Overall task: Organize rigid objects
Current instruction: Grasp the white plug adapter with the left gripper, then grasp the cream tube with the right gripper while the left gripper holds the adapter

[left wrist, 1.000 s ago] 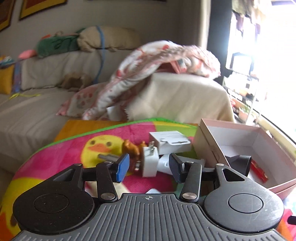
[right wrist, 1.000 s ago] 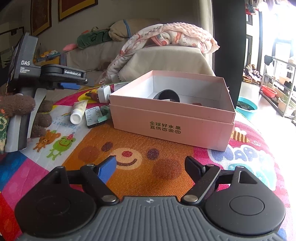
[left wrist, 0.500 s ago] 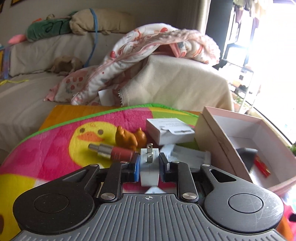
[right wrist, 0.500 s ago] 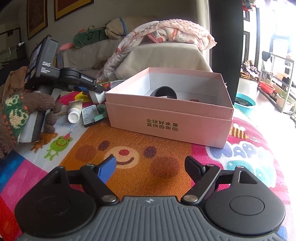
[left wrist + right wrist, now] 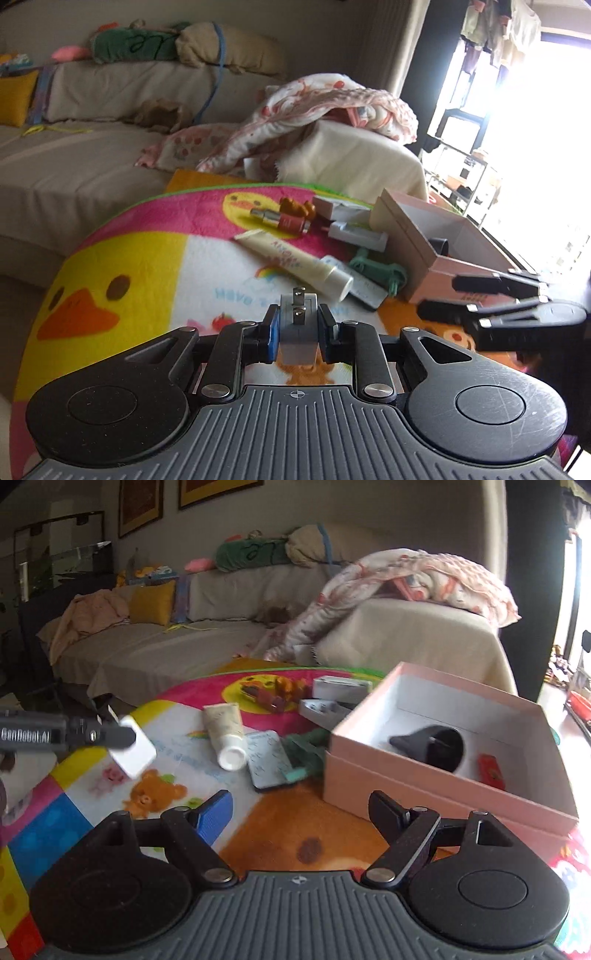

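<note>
Biggest thing ahead-right of my left gripper (image 5: 297, 334) is the pink box (image 5: 439, 269), a black cup (image 5: 439, 747) inside. A cream tube (image 5: 295, 260) lies straight ahead in the clutter. I'm pinching the white charger (image 5: 298, 325), prongs up, above the mat (image 5: 122, 266). My right gripper (image 5: 301, 812) is spread wide.

Along the far edge of the cartoon mat (image 5: 295, 827), the path is crowded: a cream tube (image 5: 226, 734), a small remote (image 5: 269, 762), a green toy (image 5: 308, 751), two white boxes (image 5: 341, 688) and a brown figurine (image 5: 295, 207) lie touching or just beside one another, hard against the left wall of the pink box (image 5: 424, 794). The near, orange part of the mat in front of the box lies bare. The box's mouth is open from above, with a black cup (image 5: 439, 747) and a red item (image 5: 489, 770) on its floor.
</note>
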Available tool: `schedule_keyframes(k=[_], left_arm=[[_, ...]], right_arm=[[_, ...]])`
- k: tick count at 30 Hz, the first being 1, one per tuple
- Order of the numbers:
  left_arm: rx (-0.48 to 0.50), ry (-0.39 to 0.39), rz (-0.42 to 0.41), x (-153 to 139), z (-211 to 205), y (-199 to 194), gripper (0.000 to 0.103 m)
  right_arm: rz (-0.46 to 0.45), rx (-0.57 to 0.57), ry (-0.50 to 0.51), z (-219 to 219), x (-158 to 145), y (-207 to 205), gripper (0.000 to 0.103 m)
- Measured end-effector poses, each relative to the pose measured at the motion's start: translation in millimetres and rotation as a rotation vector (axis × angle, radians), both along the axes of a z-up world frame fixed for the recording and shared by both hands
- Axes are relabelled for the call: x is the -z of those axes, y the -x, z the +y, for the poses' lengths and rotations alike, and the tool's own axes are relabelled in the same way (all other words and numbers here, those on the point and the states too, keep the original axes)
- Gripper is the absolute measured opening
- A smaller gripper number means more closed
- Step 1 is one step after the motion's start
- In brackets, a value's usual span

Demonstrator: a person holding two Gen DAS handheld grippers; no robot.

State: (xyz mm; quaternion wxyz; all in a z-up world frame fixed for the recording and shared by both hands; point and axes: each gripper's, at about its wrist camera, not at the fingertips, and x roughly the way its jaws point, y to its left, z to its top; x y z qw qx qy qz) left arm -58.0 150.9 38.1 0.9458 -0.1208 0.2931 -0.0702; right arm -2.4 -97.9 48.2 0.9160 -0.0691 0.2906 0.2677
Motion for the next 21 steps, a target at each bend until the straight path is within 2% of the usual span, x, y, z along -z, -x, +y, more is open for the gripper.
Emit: schedule_keyframes(k=[2, 7, 12, 16, 19, 20, 21], left_arm=[[-0.012, 0.027, 0.014, 7.7, 7.5, 7.8, 0.024], [-0.014, 0.071, 0.009, 15.0, 19.8, 14.5, 0.024], [-0.019, 0.081, -0.001, 15.5, 23.6, 13.4, 0.024], [-0.017, 0.092, -0.003, 17.0, 24.5, 14.2, 0.024], [-0.009, 0.094, -0.001, 17.2, 24.2, 17.9, 0.024], [-0.005, 0.093, 0.000, 17.1, 24.0, 18.5, 0.024], [-0.002, 0.092, 0.001, 16.7, 23.7, 18.9, 0.024]], right_arm=[[0.014, -0.033, -0.006, 20.6, -4.9, -13.0, 0.076], [0.056, -0.090, 0.035, 70.1, -1.3, -42.6, 0.054], [0.043, -0.118, 0.124, 105.4, 7.2, -61.7, 0.054], [0.133, -0.150, 0.124, 122.8, 13.1, -89.3, 0.054], [0.119, -0.129, 0.160, 137.1, 24.2, -101.9, 0.054], [0.119, -0.134, 0.173, 140.6, 25.9, -103.1, 0.051], [0.124, -0.150, 0.180, 142.2, 25.9, -101.9, 0.039]])
